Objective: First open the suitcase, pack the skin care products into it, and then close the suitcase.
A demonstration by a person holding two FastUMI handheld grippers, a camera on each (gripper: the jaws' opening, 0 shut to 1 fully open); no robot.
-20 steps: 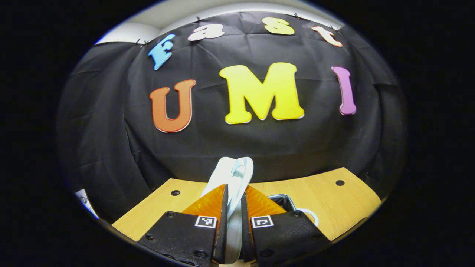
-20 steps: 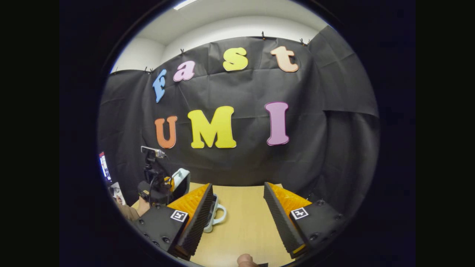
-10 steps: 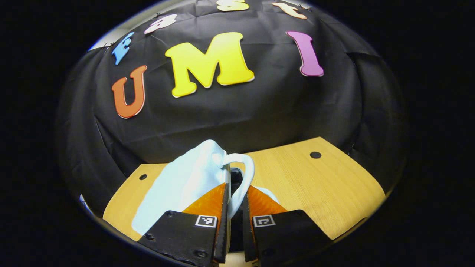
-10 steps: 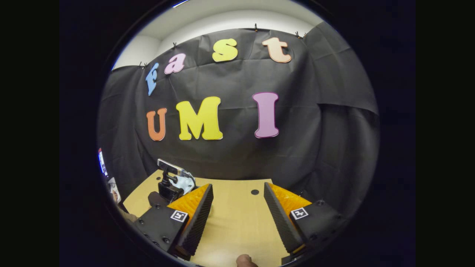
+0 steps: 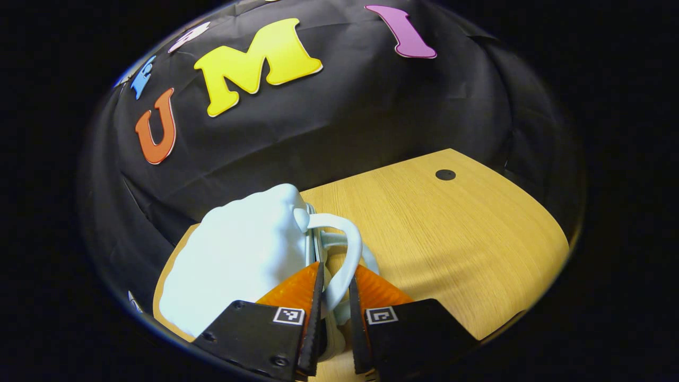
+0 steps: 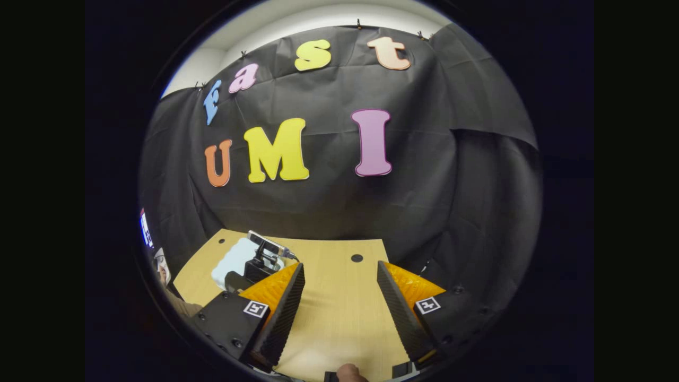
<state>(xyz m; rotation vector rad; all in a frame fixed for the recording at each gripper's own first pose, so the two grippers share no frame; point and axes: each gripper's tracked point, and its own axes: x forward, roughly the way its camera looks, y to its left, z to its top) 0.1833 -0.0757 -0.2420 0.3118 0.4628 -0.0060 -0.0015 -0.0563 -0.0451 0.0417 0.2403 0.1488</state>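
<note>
Left gripper (image 5: pixel 335 297) sits bottom center of the left gripper view, both fingers clamped on the white handle (image 5: pixel 347 254) of the pale blue suitcase (image 5: pixel 238 260), which lies on the wooden table (image 5: pixel 451 239) at lower left. Right gripper (image 6: pixel 339 297) hangs wide open over bare tabletop, holding nothing.

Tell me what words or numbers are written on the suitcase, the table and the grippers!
Suitcase, its handle and table: no writing.
Left gripper and right gripper: square black-and-white markers, patterns, no words.
Small screen at the edge: too small to read.
</note>
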